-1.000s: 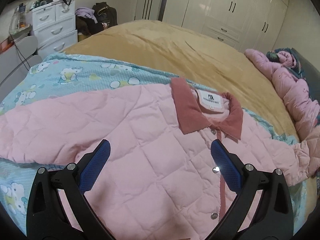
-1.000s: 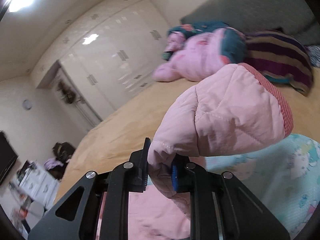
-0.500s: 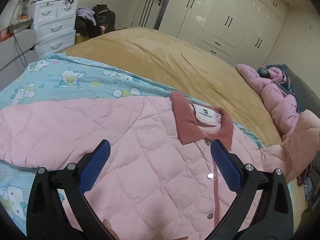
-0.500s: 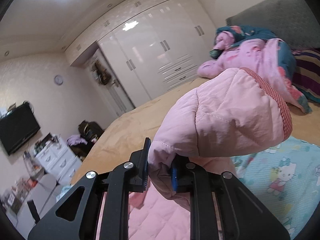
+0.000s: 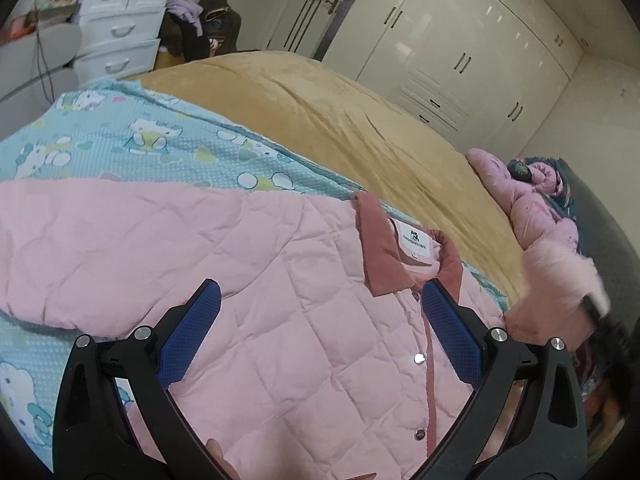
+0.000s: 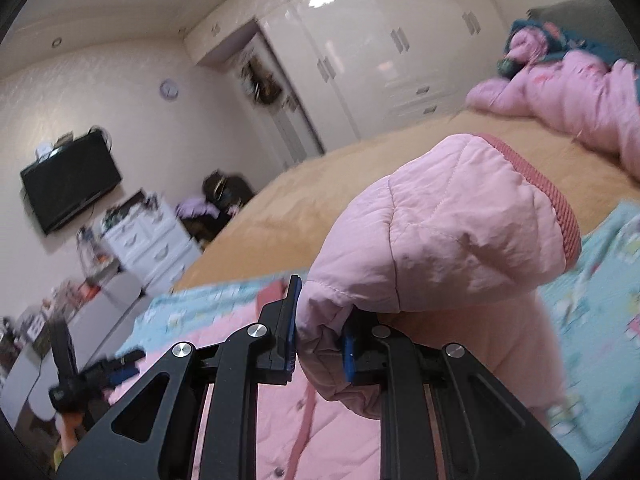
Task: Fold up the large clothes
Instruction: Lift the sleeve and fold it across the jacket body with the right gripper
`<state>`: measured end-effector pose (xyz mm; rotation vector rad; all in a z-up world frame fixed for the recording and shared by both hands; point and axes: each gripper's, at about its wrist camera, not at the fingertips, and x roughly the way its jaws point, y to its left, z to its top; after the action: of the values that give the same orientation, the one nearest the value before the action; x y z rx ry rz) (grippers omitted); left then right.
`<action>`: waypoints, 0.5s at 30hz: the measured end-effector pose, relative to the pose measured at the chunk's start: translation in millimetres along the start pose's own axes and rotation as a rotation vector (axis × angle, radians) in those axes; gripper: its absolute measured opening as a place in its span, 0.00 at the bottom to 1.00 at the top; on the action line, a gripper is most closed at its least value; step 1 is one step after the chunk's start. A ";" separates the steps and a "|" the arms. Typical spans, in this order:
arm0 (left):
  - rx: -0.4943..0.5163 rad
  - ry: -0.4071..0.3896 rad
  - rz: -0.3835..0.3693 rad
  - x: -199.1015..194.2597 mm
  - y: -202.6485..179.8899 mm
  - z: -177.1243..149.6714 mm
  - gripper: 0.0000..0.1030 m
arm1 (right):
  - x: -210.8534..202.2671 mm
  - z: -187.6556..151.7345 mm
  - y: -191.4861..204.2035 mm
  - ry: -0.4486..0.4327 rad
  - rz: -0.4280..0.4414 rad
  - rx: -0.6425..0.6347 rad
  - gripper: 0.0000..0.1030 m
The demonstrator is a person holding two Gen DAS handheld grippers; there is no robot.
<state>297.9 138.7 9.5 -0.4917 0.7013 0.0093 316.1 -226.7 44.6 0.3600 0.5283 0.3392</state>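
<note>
Landmark: the pink quilted jacket [image 5: 280,320] with a dusty-rose corduroy collar [image 5: 384,252], lying front-up and snapped shut on a light-blue cartoon-cat print blanket [image 5: 132,140] spread over the bed.
Far left of the jacket: a white chest of drawers [image 5: 120,36] against the wall, with a heap of dark and purple clothes [image 5: 200,24] beside it.
Left sleeve: stretched out flat across the blanket, away from the jacket's body.
Left hand-held gripper [image 5: 320,336]: released, its blue-padded fingers [image 5: 188,340] spread wide and hovering over the jacket's chest just below the collar, nothing between them.
Behind the jacket: the mustard-yellow bedspread [image 5: 340,120], and beyond it glossy white wardrobe doors [image 5: 460,52].
Right sleeve [image 6: 440,232]: lifted off the bed, its ribbed rose cuff [image 6: 548,200] hanging forward past the fingers, above the jacket's right side.
Right hand-held gripper [image 6: 320,344]: clenched on a bunched fold of that sleeve, the fabric pinched between the two pads.
Far right of the jacket: a second pink padded garment [image 6: 580,92] crumpled with dark teal cloth by the grey headboard [image 5: 608,232].
Wall seen from the right wrist: a black flat television [image 6: 70,184], mounted above the chest of drawers.
</note>
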 end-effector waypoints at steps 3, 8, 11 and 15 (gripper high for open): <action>-0.025 0.015 -0.027 4.5 3.7 -1.5 0.91 | 24.1 -29.7 10.8 0.076 0.024 0.013 0.16; -0.038 0.060 -0.082 17.6 1.2 -8.1 0.91 | 53.5 -68.8 16.4 0.195 0.031 0.044 0.16; -0.043 0.089 -0.089 26.6 0.7 -12.4 0.91 | 61.3 -86.7 10.6 0.257 0.056 0.108 0.21; -0.051 0.135 -0.107 37.6 -1.0 -20.8 0.91 | 52.7 -96.2 -10.0 0.296 0.082 0.266 0.47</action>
<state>314.1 123.0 -27.0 -0.5825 0.8071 -0.1073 308.9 -190.9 -59.3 0.5947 0.8544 0.4060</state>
